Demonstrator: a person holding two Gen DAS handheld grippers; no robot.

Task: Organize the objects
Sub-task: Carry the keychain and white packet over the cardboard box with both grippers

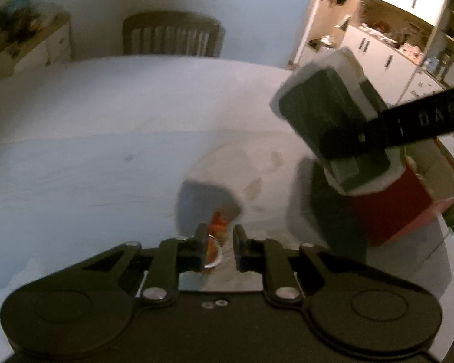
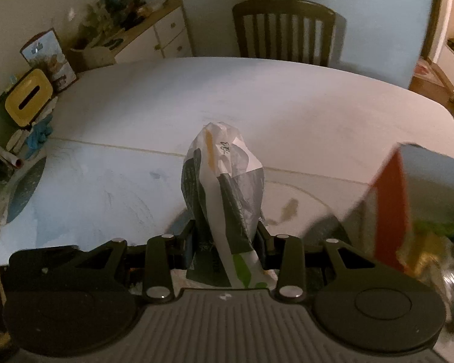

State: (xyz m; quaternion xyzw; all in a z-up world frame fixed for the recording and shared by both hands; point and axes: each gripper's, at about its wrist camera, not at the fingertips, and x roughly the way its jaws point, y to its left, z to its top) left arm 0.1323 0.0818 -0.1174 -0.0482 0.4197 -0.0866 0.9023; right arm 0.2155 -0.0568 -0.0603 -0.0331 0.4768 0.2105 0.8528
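Crumpled green-and-white bag (image 2: 224, 199): pinched in the right claw (image 2: 225, 236), held above the white table (image 2: 257, 96), left of the red-sided box (image 2: 390, 205). Box contents blurred, green and yellow. Left claw (image 1: 218, 243): closed narrow; something small and orange between its fingers, too blurred to name.

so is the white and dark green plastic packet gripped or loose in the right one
Gripped: the right hand-held gripper is clamped on the white and dark green plastic packet, held above the table.

white and dark green packet (image 2: 224, 199), red box (image 1: 390, 208), white table (image 2: 166, 96).
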